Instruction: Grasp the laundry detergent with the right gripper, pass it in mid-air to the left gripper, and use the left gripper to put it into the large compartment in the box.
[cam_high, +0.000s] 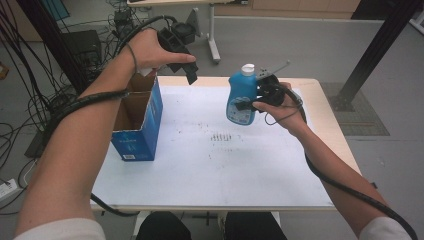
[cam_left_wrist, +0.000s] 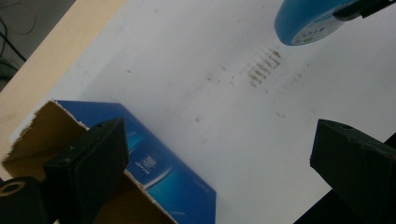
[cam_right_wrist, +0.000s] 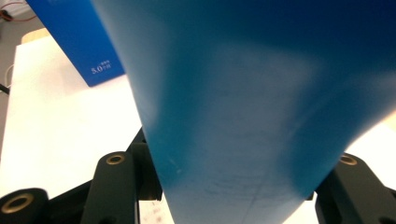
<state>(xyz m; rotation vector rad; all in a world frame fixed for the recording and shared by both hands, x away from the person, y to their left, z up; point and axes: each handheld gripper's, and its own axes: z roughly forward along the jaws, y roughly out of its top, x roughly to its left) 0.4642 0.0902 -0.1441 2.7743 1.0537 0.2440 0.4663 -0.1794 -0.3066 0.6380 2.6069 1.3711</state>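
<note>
A: In the right gripper view, what is lost?
B: The bottle (cam_right_wrist: 252, 107) between the jaws is blurred; its cap and base run past the frame edges.
A: And beyond the left gripper (cam_left_wrist: 219, 158) jaws?
B: The box (cam_left_wrist: 154, 163) is cut off below; the bottle's label print is unreadable.

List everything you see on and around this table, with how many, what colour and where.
bottle: one, blue with a white cap, held above the table's middle right.
box: one, blue cardboard, top open, standing at the table's left edge.
table: one, white top with a pale wood border and faint brown marks at its centre.
cables: many, black, on the floor at left.
right gripper: one, black, shut on the bottle.
left gripper: one, black, jaws apart, nothing between them, above the box.
forearms: two, coming in from the bottom.
</note>
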